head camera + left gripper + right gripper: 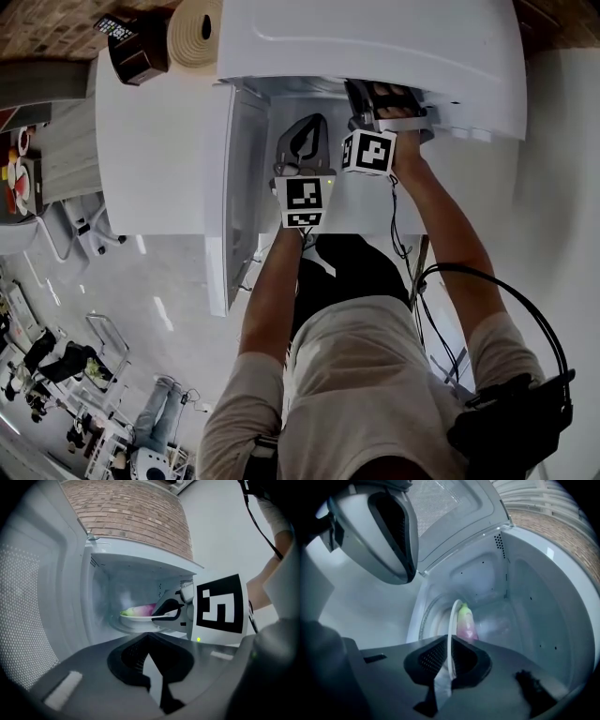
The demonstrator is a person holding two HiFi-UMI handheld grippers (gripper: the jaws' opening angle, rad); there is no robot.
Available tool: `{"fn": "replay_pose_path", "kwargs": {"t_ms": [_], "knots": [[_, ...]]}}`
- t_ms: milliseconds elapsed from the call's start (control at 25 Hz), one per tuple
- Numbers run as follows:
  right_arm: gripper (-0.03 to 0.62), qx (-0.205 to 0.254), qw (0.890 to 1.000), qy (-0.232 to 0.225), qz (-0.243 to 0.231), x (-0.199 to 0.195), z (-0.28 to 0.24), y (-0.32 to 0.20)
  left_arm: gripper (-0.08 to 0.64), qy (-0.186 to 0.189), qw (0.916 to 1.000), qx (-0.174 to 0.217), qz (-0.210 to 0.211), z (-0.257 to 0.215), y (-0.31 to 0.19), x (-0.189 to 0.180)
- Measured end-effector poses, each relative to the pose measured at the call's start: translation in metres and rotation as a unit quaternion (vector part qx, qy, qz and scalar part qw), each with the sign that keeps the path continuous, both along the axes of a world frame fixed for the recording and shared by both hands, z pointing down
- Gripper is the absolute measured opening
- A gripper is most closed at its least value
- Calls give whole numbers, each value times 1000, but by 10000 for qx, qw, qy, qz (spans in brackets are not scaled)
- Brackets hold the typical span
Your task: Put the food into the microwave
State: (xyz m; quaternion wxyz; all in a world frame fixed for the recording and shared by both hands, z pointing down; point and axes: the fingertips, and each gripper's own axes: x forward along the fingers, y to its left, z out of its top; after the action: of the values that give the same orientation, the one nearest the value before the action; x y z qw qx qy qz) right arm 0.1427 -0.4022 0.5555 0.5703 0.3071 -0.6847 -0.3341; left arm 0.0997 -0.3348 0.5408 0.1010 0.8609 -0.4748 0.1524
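A white microwave (375, 37) stands with its door (239, 187) swung open to the left. Inside it is a white plate (140, 617) of pink and green food (138, 610), just above the turntable. My right gripper (160, 616) reaches into the cavity and is shut on the plate's near rim. In the right gripper view the plate (451, 620) shows edge-on between the jaws of that gripper (450, 641), with the food (465, 620) behind it. My left gripper (314, 120) hovers outside the opening, near the door. Its jaws (147, 639) are together with nothing in them.
A paper towel roll (195, 33) and a dark box (139, 52) sit on the white counter (150, 159) left of the microwave. The open door's mesh panel (23, 611) is close on the left gripper's left. Cables (412, 281) hang along the right arm.
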Motion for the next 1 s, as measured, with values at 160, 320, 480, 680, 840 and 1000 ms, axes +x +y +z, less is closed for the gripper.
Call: {"fn": "replay_pose_path", "kwargs": {"t_ms": [160, 320, 480, 680, 840, 1000], "knots": [[25, -40, 10000, 49, -28, 0, 1, -5, 6, -6, 10000, -44, -37, 2, -5, -1], [25, -65, 9998, 182, -97, 0, 6, -12, 6, -15, 10000, -39, -31, -1, -4, 0], [25, 57, 9994, 331, -120, 1, 8, -24, 6, -3, 10000, -70, -30, -1, 0, 0], [29, -220, 9983, 538, -75, 3, 16, -26, 6, 17, 9999, -137, 13, 0, 3, 4], [31, -358, 9982, 487, 20, 4, 18, -28, 6, 20, 9998, -145, 137, 0, 8, 14], [38, -854, 9953, 395, 214, 4, 18, -28, 6, 3, 9996, -245, 151, 7, 15, 16]]}}
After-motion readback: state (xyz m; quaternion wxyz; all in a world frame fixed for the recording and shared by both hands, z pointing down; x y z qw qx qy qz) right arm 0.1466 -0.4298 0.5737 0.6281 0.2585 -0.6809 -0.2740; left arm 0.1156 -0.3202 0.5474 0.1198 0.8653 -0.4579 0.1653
